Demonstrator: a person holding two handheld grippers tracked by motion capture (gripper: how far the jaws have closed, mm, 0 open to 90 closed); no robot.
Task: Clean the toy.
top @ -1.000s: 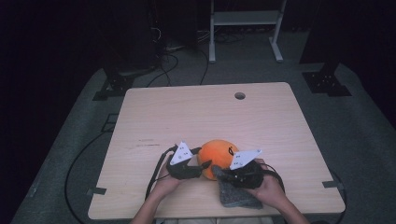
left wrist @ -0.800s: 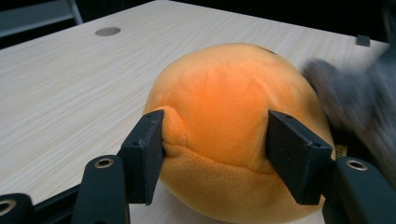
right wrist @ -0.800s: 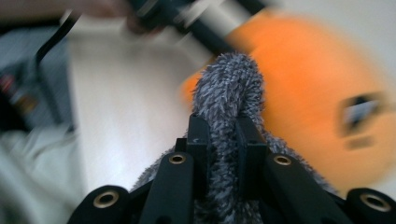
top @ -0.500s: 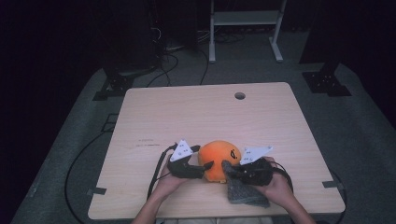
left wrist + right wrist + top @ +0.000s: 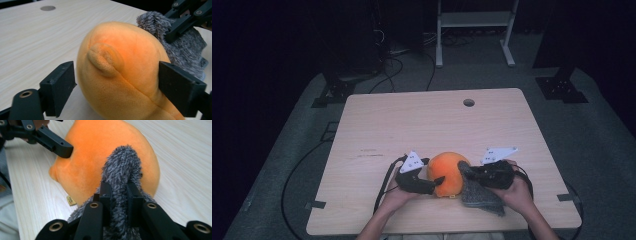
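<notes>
Round orange plush toy [image 5: 448, 172] resting on worktop [image 5: 422, 125] near front edge, small ear-like nub on its side; fuzzy grey knitted cloth [image 5: 482, 196] touching its right flank, one fold raised upright.

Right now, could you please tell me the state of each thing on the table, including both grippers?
Orange plush toy: resting on the table, between the left gripper's jaws.
Grey fuzzy cloth: pinched and lifted into a fold against the toy.
Left gripper: jaws have just been opening; a gap shows at one pad.
Right gripper: shut on the cloth.
Table: bare wood, one grommet hole.
</notes>
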